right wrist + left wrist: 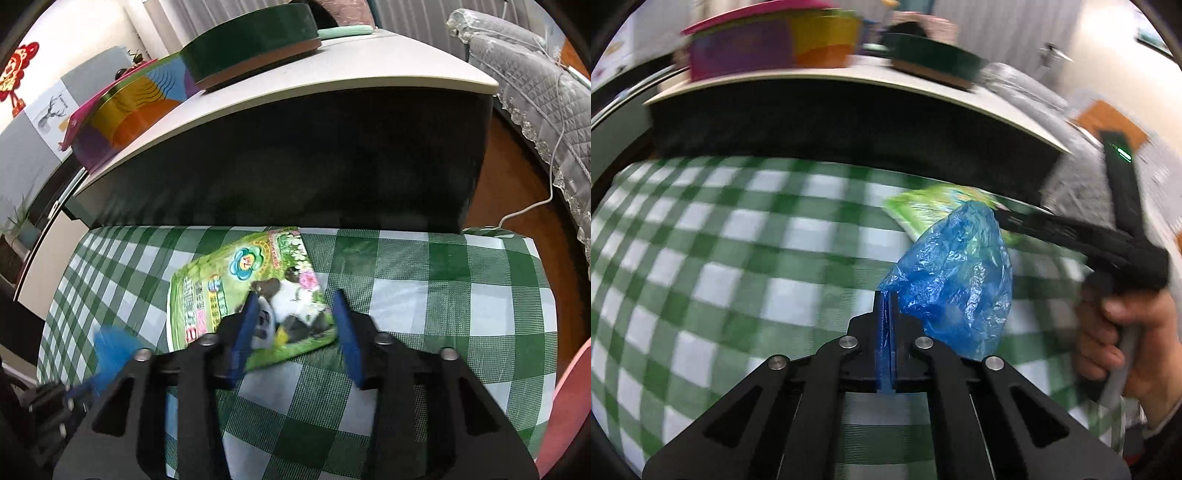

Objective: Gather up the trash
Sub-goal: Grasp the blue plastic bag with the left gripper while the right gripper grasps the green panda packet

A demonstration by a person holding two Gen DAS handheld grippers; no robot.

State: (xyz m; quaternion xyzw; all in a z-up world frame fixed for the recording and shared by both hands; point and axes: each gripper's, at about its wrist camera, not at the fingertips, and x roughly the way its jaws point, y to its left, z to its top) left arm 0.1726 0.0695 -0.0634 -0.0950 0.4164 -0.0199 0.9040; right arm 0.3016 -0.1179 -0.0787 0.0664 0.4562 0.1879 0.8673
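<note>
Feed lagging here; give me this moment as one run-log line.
left hand-held gripper: shut on blue plastic bag | right hand-held gripper: open, straddling green wrapper | checked cloth

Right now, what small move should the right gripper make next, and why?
Probably ease down and close on the green wrapper. The right gripper is open with the wrapper's near edge between its fingers, and the left gripper already holds the blue bag.

Left gripper (887, 306) fingers clamp blue plastic bag (956, 280) above green-checked cloth (738, 258).
</note>
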